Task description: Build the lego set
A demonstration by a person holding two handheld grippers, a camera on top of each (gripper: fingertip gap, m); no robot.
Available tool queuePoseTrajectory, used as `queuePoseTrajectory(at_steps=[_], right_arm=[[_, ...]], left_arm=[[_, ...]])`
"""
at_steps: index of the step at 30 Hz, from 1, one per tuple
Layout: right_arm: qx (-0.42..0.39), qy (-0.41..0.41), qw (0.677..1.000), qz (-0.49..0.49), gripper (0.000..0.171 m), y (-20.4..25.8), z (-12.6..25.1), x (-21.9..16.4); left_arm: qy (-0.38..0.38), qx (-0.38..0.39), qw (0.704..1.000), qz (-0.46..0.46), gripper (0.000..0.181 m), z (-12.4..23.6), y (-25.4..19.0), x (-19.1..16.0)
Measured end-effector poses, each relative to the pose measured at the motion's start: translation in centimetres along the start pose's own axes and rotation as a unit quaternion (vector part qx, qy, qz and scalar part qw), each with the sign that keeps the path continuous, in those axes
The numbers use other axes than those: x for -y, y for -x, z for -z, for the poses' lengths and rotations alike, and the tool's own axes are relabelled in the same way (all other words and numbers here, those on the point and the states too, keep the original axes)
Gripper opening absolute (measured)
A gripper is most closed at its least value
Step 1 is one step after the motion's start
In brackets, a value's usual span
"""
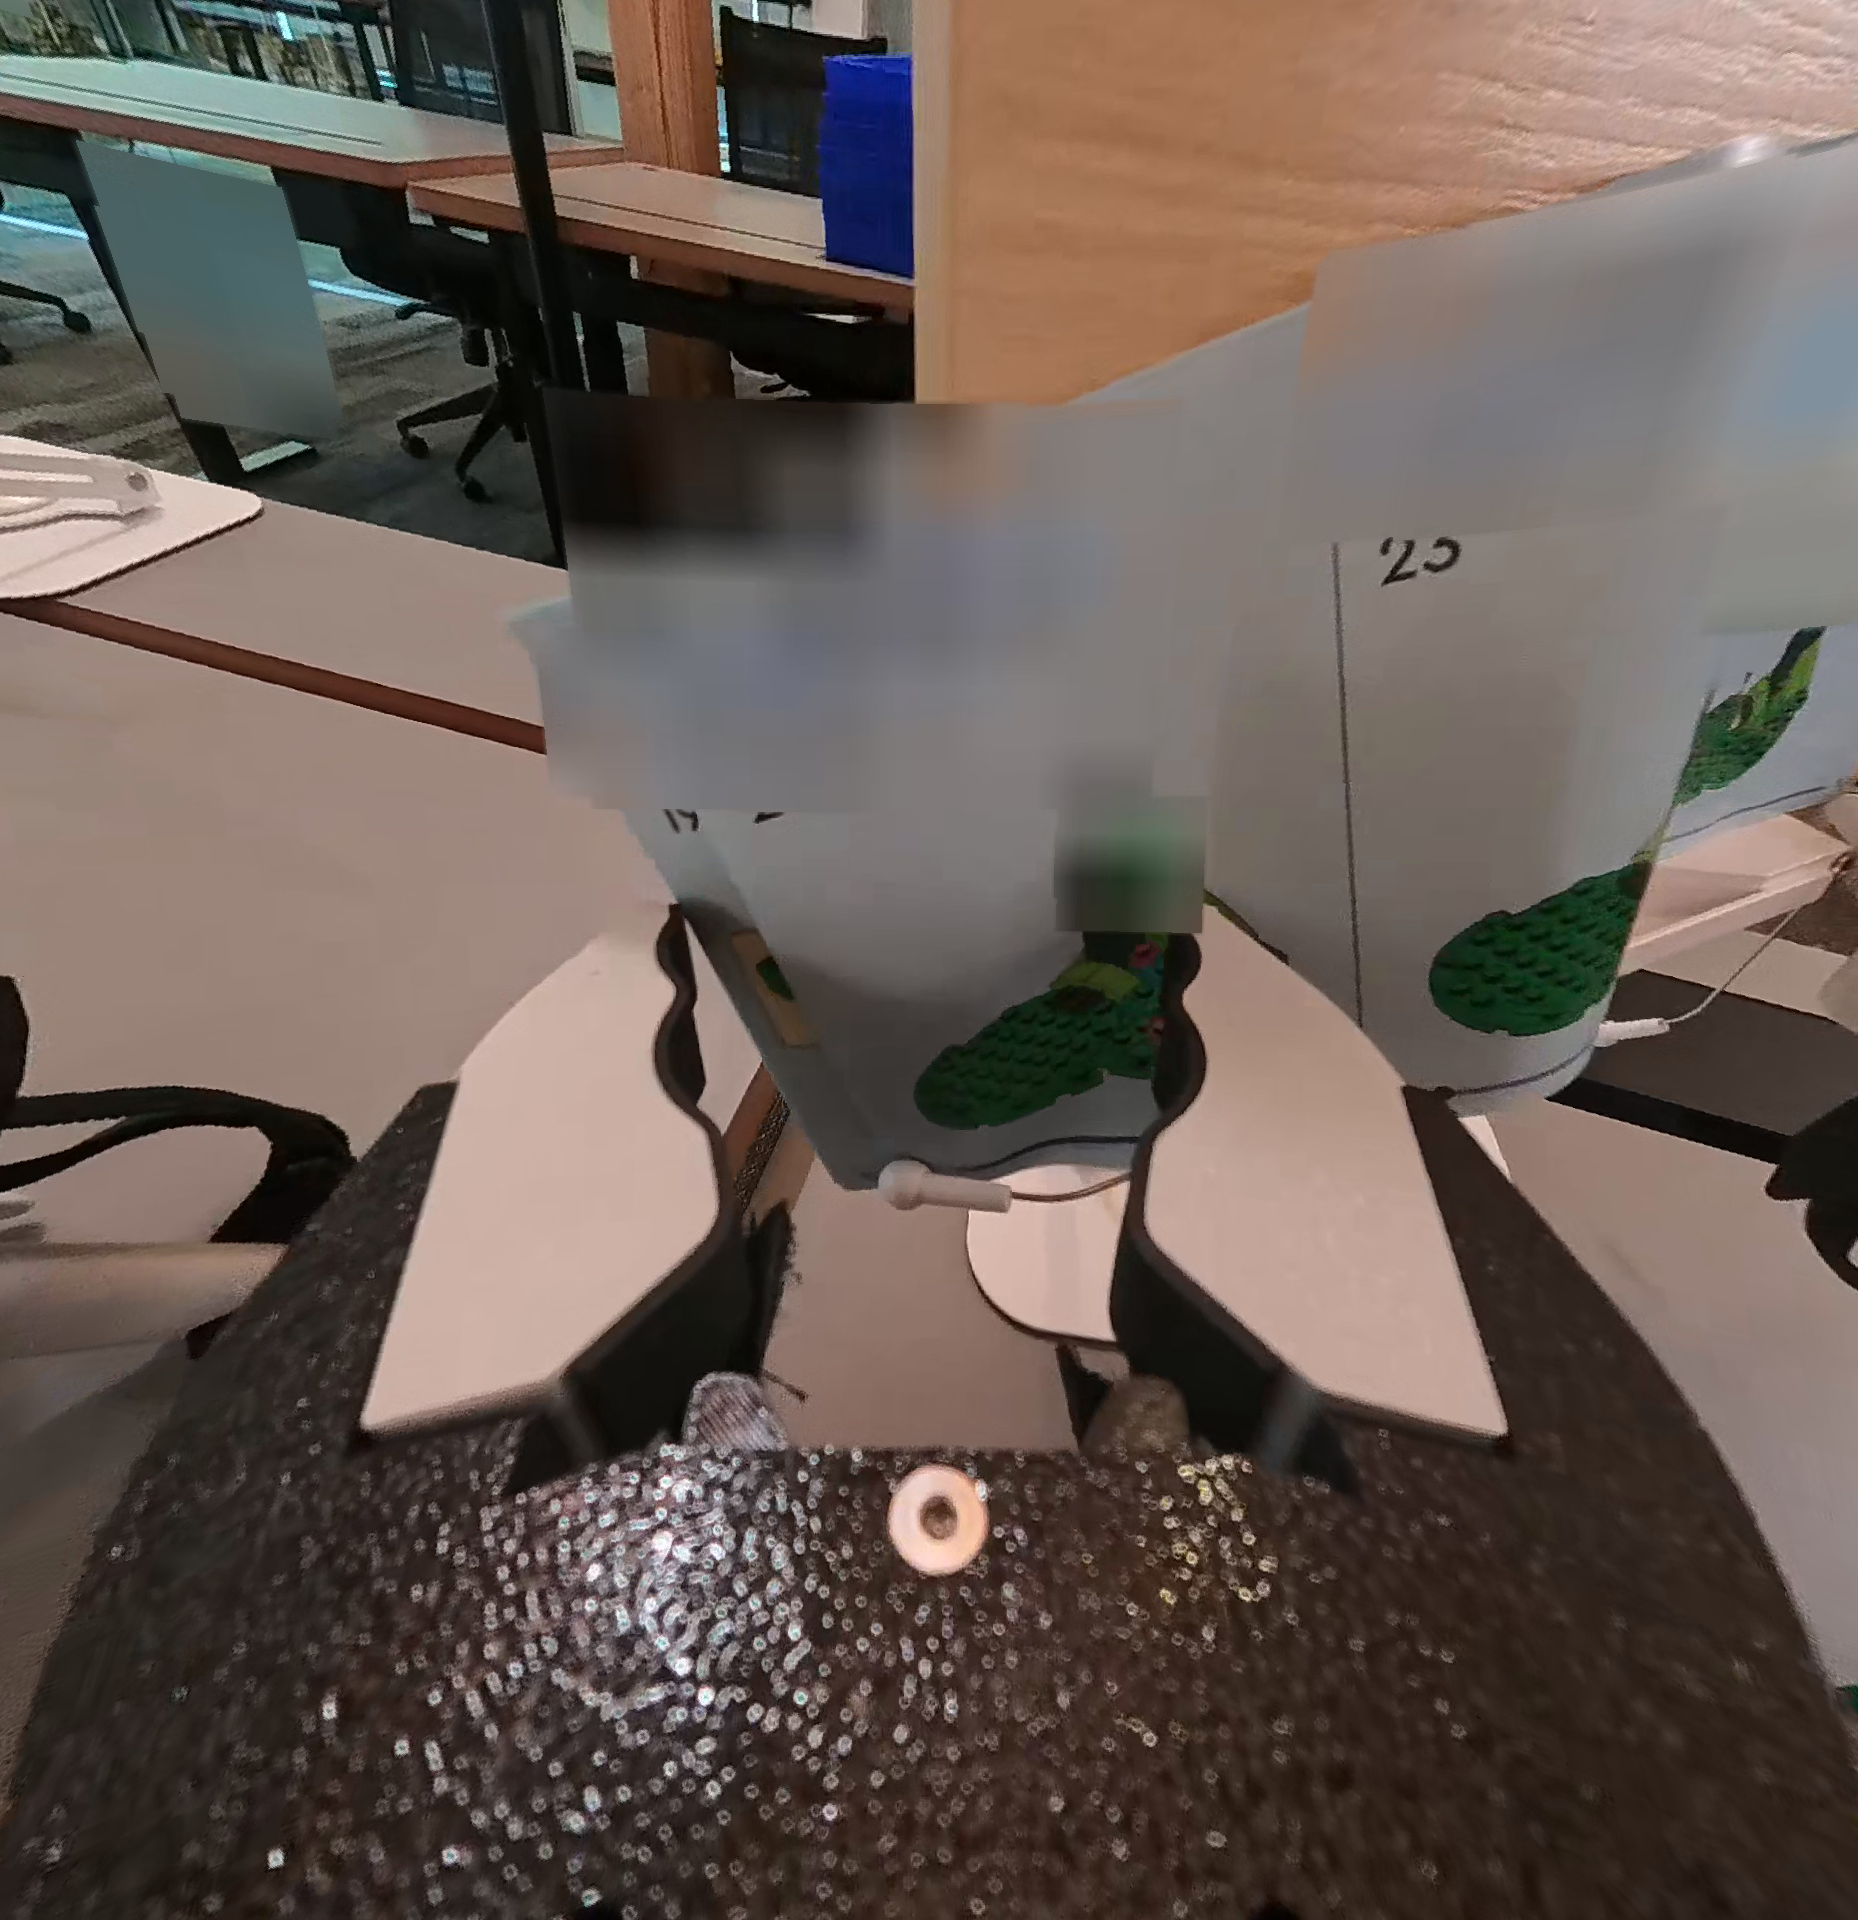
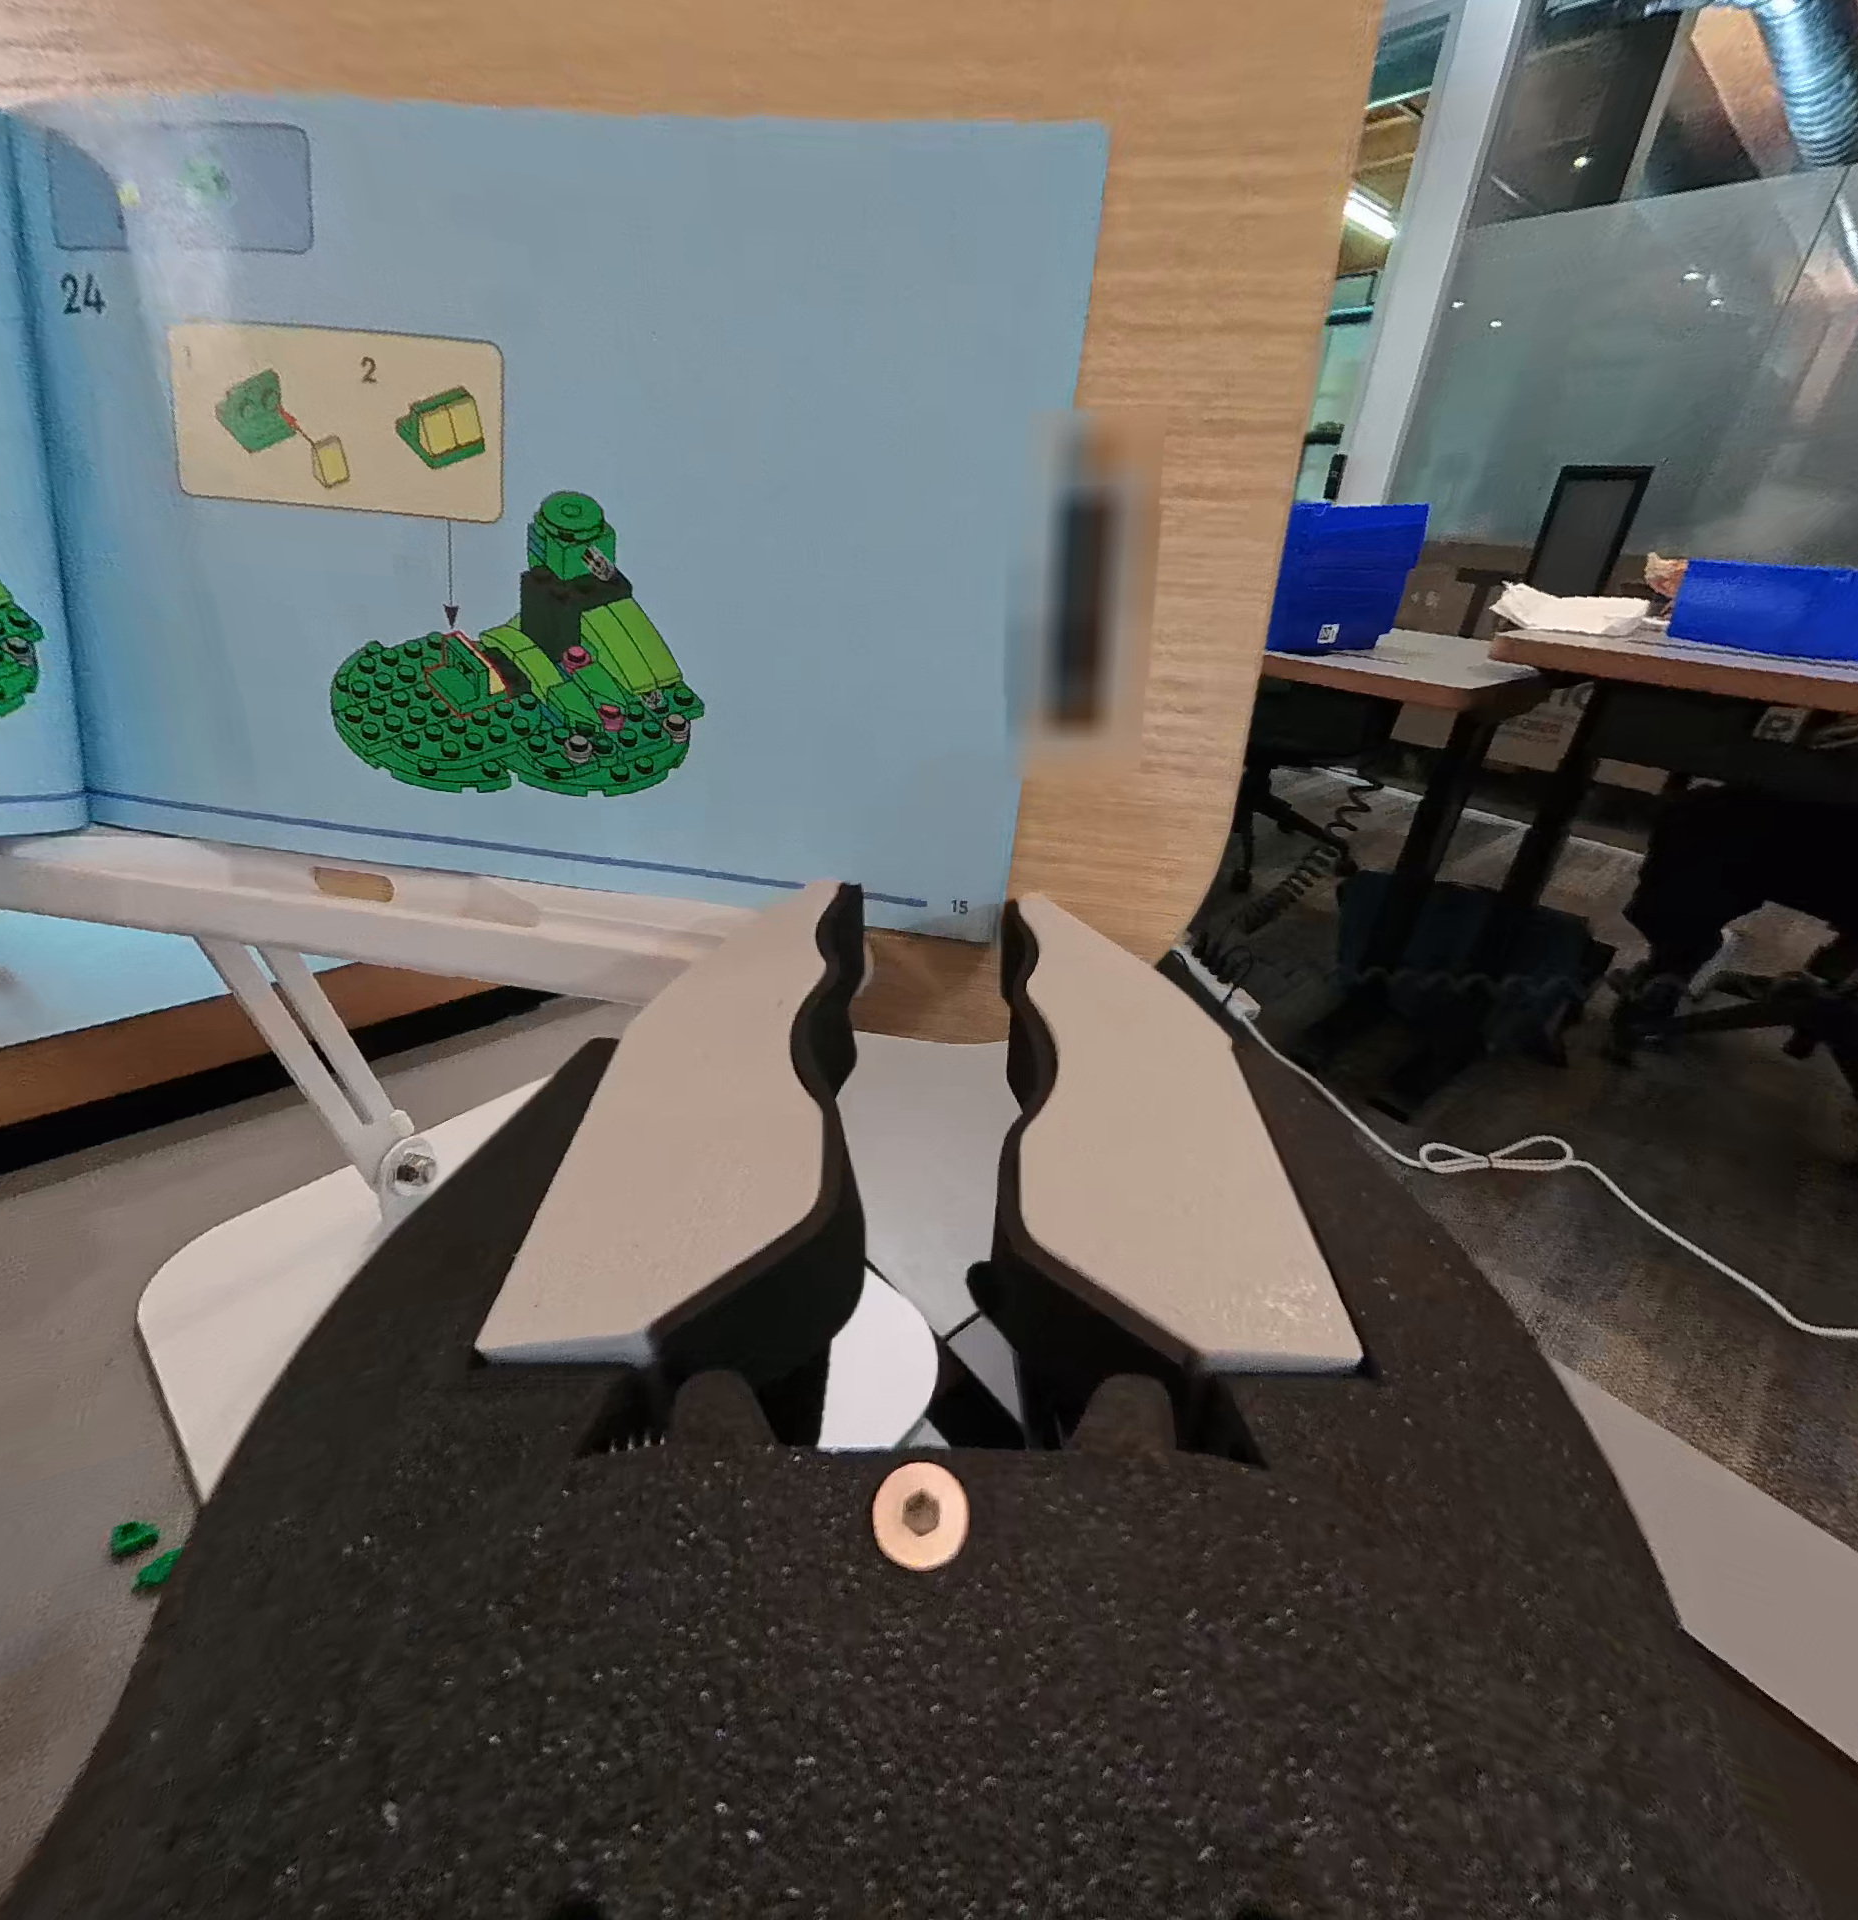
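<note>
The light blue instruction booklet [image 2: 613, 499] stands open on a white stand [image 2: 312, 894] against a wooden panel. Its right page shows a green brick model. In the left wrist view the booklet [image 1: 1008, 1039] is close up and a leaf of it bows forward, with its lower corner between my fingertips. My left gripper [image 1: 930, 940] is open wide around that corner, and I cannot tell whether it touches the page. My right gripper [image 2: 930, 914] is open by a narrow gap and empty, with its tips just in front of the right page's lower corner. Two small green bricks [image 2: 140, 1548] lie on the table at the left.
The stand's white base plate [image 2: 229, 1320] rests on the grey table. A white cable [image 2: 1527, 1153] trails over the carpet at the right. A white mat [image 1: 94, 520] lies at the far left. Desks, chairs and blue bins [image 2: 1340, 571] stand behind.
</note>
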State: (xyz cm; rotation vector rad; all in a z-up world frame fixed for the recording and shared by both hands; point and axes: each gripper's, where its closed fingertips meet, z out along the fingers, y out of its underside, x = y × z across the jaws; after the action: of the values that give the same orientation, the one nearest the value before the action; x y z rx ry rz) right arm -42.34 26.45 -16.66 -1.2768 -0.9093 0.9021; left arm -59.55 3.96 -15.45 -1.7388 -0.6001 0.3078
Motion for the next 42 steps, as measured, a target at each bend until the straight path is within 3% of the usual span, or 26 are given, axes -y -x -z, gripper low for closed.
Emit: queuePoseTrajectory(at_steps=[5, 10, 16, 20, 24, 42], right_arm=[[0.017, 0.024, 1.000, 0.007, 0.002, 0.7, -0.1, -0.5], [0.008, 0.015, 1.000, 0.012, 0.000, 0.5, 0.1, -0.2], [0.011, -0.019, 1.000, -0.015, 0.038, 0.1, 0.1, 0.7], [0.006, -0.012, 1.000, -0.009, 0.042, 0.1, -0.2, 0.2], [0.025, -0.008, 1.000, -0.008, 0.040, 0.8, -0.4, 0.3], [0.115, -0.021, 0.993, -0.036, 0.013, 2.9, 0.3, 1.1]], left_arm=[[-0.006, 0.003, 1.000, -0.012, 0.082, -0.3, -0.3, 0.0], [-0.009, -0.002, 1.000, -0.014, 0.080, -0.5, -0.7, 0.1], [-0.016, -0.002, 1.000, -0.021, 0.075, -0.4, -0.8, 0.3], [-0.019, -0.019, 0.999, -0.020, 0.064, -0.6, -1.4, 0.2], [-0.022, -0.042, 0.998, -0.030, 0.048, -0.6, -2.2, 0.2], [-0.024, -0.055, 0.998, -0.021, 0.042, -0.3, -1.9, 0.2]])
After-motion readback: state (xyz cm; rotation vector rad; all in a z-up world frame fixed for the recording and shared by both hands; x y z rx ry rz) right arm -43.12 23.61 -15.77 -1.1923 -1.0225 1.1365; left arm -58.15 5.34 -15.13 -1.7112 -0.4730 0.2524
